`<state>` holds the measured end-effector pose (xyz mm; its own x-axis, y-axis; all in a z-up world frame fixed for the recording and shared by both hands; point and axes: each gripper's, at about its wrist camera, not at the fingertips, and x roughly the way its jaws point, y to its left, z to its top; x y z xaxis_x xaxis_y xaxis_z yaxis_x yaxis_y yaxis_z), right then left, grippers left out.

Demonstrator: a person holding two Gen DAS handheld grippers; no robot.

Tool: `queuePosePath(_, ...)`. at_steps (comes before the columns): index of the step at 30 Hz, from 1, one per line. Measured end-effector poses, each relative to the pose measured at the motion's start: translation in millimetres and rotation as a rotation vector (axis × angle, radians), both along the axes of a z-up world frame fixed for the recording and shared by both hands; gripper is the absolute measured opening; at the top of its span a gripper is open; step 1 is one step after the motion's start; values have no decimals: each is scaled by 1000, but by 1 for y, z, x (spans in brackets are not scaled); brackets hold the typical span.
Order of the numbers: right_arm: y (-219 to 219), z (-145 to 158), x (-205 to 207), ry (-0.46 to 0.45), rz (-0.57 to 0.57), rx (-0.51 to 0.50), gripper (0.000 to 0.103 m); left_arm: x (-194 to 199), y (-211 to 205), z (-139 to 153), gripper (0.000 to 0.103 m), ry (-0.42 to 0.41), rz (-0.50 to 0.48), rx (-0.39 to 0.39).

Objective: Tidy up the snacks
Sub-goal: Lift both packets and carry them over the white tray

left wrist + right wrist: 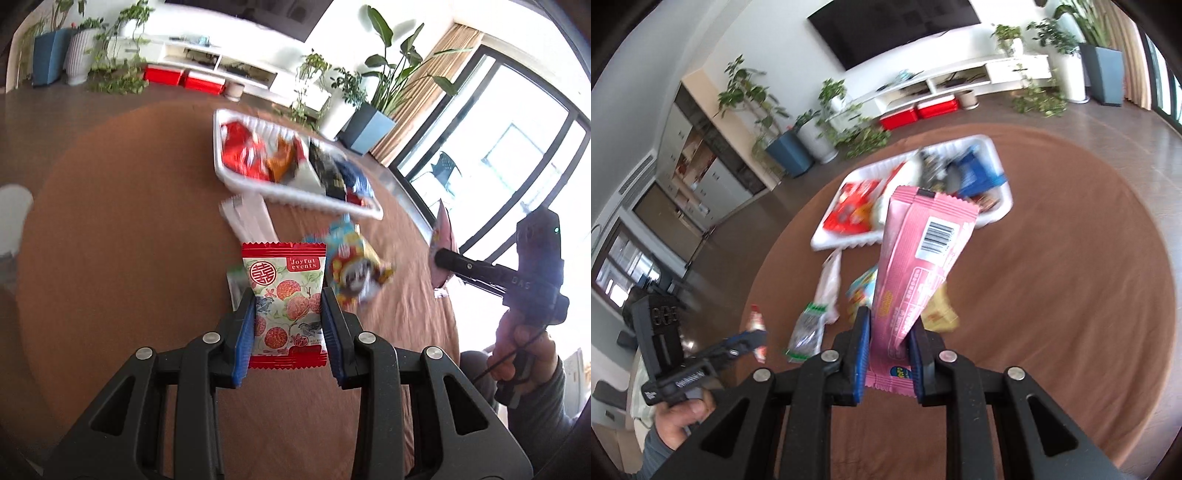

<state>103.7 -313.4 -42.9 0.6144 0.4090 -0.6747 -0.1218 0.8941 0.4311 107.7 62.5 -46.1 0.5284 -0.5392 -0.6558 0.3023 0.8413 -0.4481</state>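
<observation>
My left gripper [288,293] is shut on a red-and-white lychee-print snack packet [286,295], held upright above the brown round table [147,221]. My right gripper [888,321] is shut on the lower end of a long pink bar packet [923,251], which sticks up and forward. Beyond both stands a white tray [295,199] holding red, orange, black and blue packets. In the left wrist view the right gripper [439,256] hangs at the right with the pink packet [443,236]. The left gripper [753,338] shows at the lower left of the right wrist view.
Loose on the table lie a colourful cartoon packet [351,266], long white packets [251,221] and a clear packet with green ends [807,332]. The white tray [842,245] sits towards the far side. Potted plants, red boxes and a TV shelf stand on the floor past the table's edge.
</observation>
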Motion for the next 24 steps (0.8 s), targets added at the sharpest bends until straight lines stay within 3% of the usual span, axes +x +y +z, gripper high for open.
queuePosePath(7,-32,35,36,-78,-47,-48,21,60,-12,50,31,-86,-23,56)
queuePosePath(15,-9,58,109,-95,50,-146,21,151,-45,80,31,-108,-61,125)
queuePosePath(19,2,50,142,-68,84,-159,21,189,-66,74,31,-86,-82,161)
queuePosePath(24,14,26,178,-13,125,-172,21,229,-84,46,31,-30,-89,186)
